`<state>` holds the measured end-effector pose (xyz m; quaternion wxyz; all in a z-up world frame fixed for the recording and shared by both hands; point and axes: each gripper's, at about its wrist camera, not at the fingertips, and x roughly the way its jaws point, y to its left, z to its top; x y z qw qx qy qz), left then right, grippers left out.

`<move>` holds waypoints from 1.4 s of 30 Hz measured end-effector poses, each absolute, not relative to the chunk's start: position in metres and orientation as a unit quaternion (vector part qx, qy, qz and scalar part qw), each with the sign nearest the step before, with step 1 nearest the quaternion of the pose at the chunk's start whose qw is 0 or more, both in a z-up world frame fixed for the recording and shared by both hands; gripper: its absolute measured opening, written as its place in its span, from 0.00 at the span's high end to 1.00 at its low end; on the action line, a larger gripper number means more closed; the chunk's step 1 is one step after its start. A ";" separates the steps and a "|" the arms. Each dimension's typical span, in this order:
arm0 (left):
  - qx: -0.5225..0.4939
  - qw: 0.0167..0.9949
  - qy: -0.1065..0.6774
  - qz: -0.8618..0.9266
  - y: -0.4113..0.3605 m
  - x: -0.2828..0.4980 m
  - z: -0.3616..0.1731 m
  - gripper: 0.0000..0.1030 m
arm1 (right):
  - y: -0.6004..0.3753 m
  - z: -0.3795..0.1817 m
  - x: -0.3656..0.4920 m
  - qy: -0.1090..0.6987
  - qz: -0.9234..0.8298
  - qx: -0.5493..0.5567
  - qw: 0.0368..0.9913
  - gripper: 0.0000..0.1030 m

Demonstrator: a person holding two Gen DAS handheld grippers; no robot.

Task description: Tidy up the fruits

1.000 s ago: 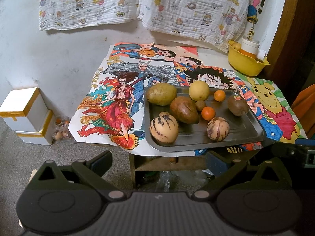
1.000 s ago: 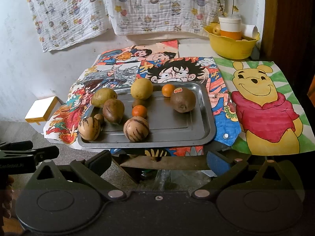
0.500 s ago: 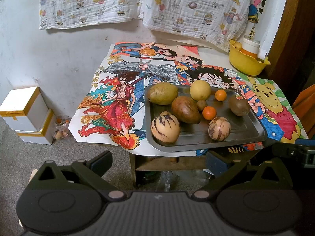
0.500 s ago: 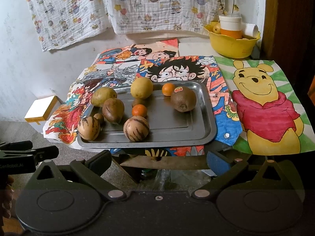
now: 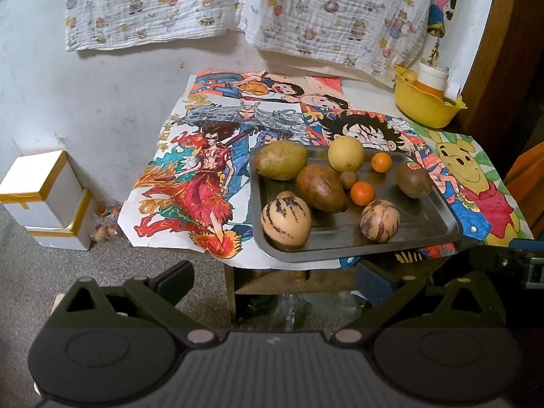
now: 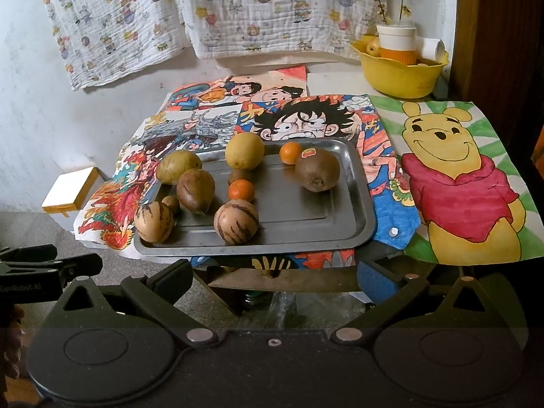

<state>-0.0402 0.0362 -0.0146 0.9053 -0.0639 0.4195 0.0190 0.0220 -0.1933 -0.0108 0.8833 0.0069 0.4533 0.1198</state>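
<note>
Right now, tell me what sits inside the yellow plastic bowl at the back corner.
Inside the yellow plastic bowl stand a white-and-orange cup, a small yellow fruit and a white paper roll. The bowl's wall hides whatever lies lower down.

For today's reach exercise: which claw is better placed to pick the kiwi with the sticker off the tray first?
Right, probably. The stickered kiwi sits at the tray's right end, nearly ahead of the open right claw. For the left claw, also open, it lies off to the right, beyond other fruit.

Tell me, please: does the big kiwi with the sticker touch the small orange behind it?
No: in the left wrist view the kiwi and the small orange lie apart, with bare tray between them.
</note>
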 end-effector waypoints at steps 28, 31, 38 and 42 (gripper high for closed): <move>-0.070 0.902 0.426 0.017 0.038 -0.034 -0.015 0.01 | -0.192 -0.014 0.025 0.455 0.118 0.007 0.883 0.00; -0.069 0.901 0.427 0.018 0.038 -0.034 -0.015 0.01 | -0.193 -0.013 0.026 0.455 0.118 0.007 0.883 0.00; -0.061 0.893 0.444 0.039 0.037 -0.031 -0.012 0.01 | -0.193 -0.013 0.026 0.455 0.117 0.007 0.883 0.00; -0.062 0.887 0.456 0.037 0.037 -0.029 -0.010 0.01 | -0.193 -0.016 0.027 0.457 0.115 0.008 0.882 0.00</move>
